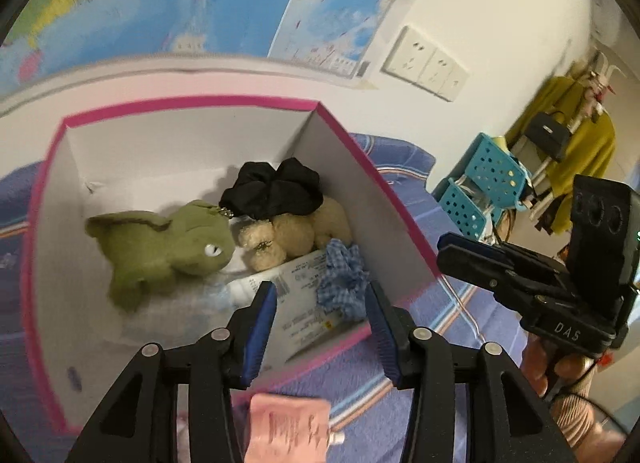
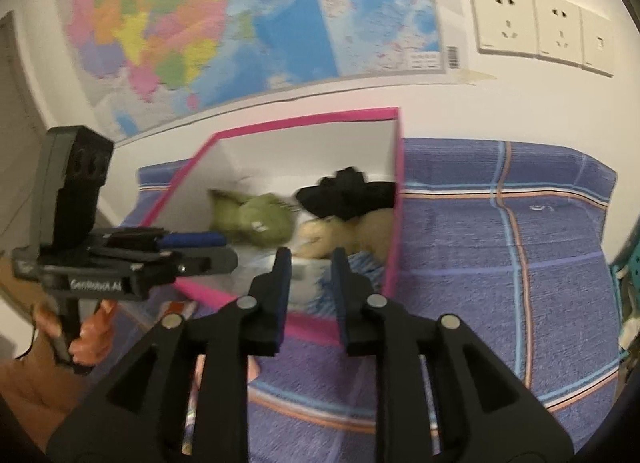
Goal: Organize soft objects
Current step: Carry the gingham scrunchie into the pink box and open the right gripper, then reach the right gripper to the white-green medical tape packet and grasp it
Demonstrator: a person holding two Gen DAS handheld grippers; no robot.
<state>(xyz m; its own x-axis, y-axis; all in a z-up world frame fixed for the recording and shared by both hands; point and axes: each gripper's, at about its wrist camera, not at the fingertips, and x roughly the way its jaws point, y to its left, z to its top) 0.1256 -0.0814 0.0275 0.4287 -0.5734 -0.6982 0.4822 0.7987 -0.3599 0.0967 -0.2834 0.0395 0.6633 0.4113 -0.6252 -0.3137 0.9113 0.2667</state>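
Soft toys and scrunchies gathered in a pink-edged box (image 1: 380, 183) on a purple plaid cloth (image 2: 500, 263).

Inside lie a green plush dinosaur (image 1: 160, 247), a beige teddy (image 1: 292, 231) against its snout, a black scrunchie (image 1: 272, 191) on top of the teddy, and a blue gingham scrunchie (image 1: 344, 279) on a printed packet (image 1: 296, 303) by the near corner. The left gripper (image 1: 320, 303) hangs over the box's near edge, jaws narrowly apart and empty, the gingham scrunchie just ahead between them. The right gripper (image 2: 310, 263), also slightly parted and empty, hovers at the near wall.

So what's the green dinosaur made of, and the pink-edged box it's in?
The green dinosaur looks like soft plush fabric: fuzzy, matte, squashy, with a stitched eye. The box seems to be stiff cardboard: flat, smooth white walls, sharp corners, and a thin pink rim.
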